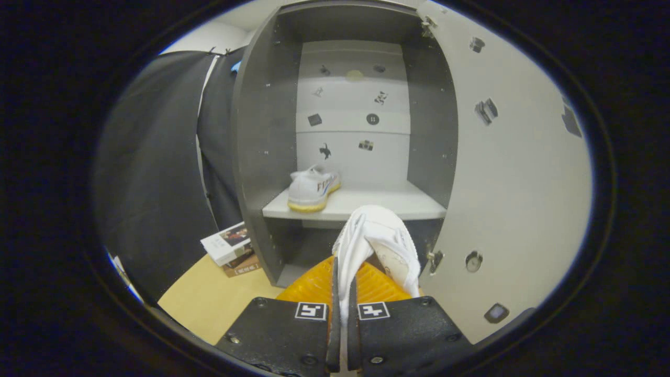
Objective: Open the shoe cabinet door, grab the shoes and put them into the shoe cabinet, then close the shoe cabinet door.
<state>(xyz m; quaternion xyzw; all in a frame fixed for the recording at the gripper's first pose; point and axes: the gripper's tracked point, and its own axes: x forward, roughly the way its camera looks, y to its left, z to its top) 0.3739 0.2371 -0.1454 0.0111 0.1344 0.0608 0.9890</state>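
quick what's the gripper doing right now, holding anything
Gripper: jaws closed on the white shoe, pinching its upper, held just in front of the open shoe cabinet.

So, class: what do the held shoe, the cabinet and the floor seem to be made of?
Held shoe: soft white fabric, creased where the gripper pinches it; its orange ribbed sole looks like rubber. Cabinet: matt grey board, probably laminated, with screw heads showing. Floor: smooth pale yellow, perhaps wood or vinyl.
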